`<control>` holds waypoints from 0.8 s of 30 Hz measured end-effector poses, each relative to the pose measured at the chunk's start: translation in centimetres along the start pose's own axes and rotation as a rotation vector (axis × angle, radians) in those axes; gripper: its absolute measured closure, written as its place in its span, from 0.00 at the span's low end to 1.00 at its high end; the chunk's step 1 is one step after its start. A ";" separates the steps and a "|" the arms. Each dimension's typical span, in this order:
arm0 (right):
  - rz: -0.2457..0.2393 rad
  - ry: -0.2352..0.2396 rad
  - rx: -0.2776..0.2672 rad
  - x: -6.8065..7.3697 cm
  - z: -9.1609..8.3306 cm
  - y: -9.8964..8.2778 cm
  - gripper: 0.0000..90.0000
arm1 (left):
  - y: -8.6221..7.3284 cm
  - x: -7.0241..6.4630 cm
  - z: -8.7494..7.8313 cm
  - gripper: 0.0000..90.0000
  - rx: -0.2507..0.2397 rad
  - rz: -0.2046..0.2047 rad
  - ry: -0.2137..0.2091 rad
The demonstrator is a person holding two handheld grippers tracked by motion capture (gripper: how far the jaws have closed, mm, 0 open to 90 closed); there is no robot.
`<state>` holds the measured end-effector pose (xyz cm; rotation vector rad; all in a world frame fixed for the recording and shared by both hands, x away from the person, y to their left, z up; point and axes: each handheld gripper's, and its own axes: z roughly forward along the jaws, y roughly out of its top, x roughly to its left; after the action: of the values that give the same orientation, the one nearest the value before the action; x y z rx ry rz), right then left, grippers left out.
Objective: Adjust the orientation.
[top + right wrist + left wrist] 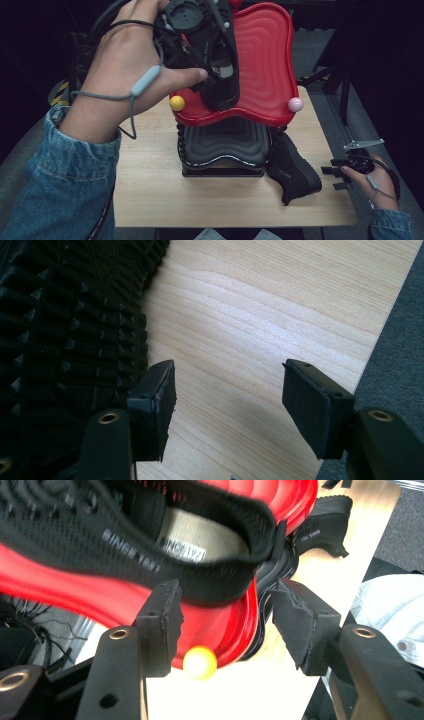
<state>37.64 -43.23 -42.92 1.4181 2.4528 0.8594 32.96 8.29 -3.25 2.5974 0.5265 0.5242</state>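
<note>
Left tool (225,625) is seen above the near-left corner of the red tray (265,50), the top tier of a stacked rack on the tabletop (150,185). Its jaws stand wide, with nothing gripped. A black knit shoe (150,545) rests on the red tray just beyond the jaw tips, heel toward the tool, not pinched; contact with the pads cannot be told. A yellow knob (200,662) sits at the tray corner, between and below the jaws. A pink knob (295,104) marks the other near corner. A black tray (225,142) lies beneath. Second black shoe (292,167) lies on the tabletop, against the rack's right side. Right tool (227,405) is held at the tabletop's right edge, jaws wide and empty, the second shoe's sole just beside its left jaw.
</note>
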 end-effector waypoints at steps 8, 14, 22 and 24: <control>-0.004 0.016 -0.015 0.1 0.0 0.0 0.45 | -2.5 1.7 -0.3 0.52 0.035 -0.071 0.023; -0.022 0.018 -0.019 0.1 0.1 0.0 0.45 | -4.4 2.7 0.3 0.51 0.043 -0.117 0.013; -0.029 0.016 -0.025 0.2 0.0 0.1 0.45 | -7.7 4.4 2.1 0.49 0.026 -0.147 -0.001; -0.025 0.008 -0.021 0.2 0.0 0.1 0.47 | -8.7 4.8 2.9 0.49 0.029 -0.157 -0.010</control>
<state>37.61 -43.03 -42.84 1.3764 2.4545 0.8839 35.93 16.65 -8.51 2.5575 0.7326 0.4545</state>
